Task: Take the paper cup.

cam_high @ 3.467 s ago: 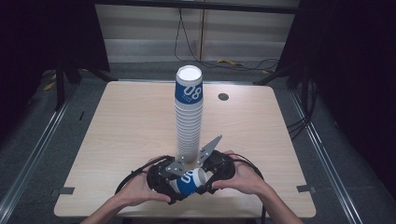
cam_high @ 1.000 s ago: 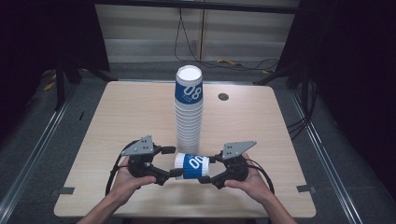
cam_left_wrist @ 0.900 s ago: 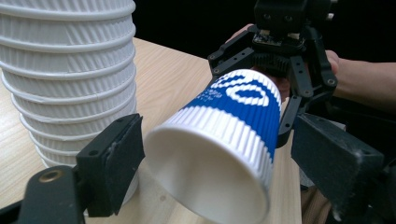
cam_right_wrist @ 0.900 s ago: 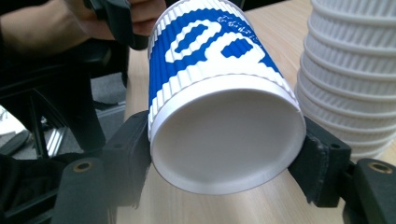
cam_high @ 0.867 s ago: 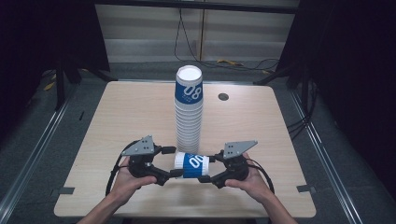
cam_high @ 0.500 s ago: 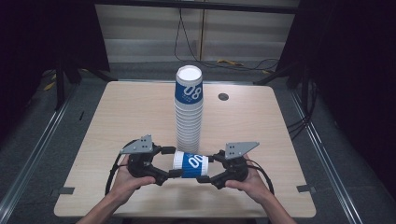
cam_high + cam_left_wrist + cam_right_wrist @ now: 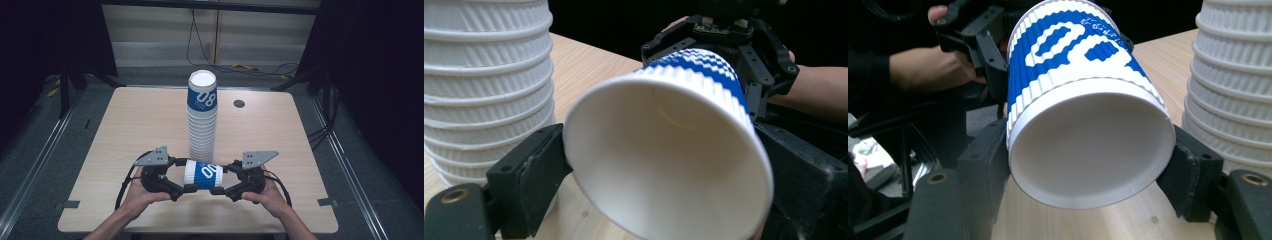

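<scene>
- The table (image 7: pixel 130 125) is carrying the work; you are standing at its near edge with both forearms coming in over it.
- The tall stack of cups (image 7: pixel 202 120) is standing upright near the middle of the table, just behind your hands, so it is staying within easy reach of either gripper.
- The single cup (image 7: pixel 203 174) is being held on its side between the two grippers, in front of the base of the stack and apparently just above the table. Its open mouth is facing your left and its base is facing your right.
- The left gripper (image 7: pixel 183 175) is gripping the cup at the mouth end: its fingers (image 7: pixel 531 172) are pressing on the rim from opposite sides.
- The right gripper (image 7: pixel 226 177) is gripping the base end; its fingers (image 7: pixel 983 165) are closed against the bottom ring. Holding both ends is probably keeping the light paper wall from slipping or crushing.
- The two-ended grip is also suggesting that you are either pulling nested cups apart or passing the cup between grippers; which one cannot be told here.
- A small dark round mark (image 7: pixel 239 103) is lying on the table to the right of the stack, well apart from the work.
</scene>
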A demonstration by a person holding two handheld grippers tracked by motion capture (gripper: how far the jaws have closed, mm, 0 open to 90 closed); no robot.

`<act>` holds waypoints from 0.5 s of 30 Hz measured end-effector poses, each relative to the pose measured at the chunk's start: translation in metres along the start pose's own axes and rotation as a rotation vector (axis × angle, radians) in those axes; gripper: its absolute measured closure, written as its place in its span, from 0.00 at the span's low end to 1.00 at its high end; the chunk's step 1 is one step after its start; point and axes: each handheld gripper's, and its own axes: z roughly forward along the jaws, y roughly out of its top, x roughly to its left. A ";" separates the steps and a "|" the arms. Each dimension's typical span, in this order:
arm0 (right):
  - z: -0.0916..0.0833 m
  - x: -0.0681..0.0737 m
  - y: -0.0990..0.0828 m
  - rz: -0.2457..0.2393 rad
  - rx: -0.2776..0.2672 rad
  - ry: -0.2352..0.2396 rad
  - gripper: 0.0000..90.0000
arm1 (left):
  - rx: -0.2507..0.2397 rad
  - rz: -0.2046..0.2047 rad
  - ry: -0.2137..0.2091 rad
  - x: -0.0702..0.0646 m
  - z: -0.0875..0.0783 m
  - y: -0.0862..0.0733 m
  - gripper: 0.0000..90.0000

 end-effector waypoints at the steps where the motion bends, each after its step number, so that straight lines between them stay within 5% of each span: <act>1: 0.000 0.000 0.000 0.000 -0.002 0.000 0.33 | 0.002 0.001 -0.004 0.000 0.000 0.000 0.10; 15: 0.002 0.002 -0.001 -0.002 -0.014 0.007 0.33 | -0.016 0.002 -0.026 -0.001 0.005 -0.003 0.10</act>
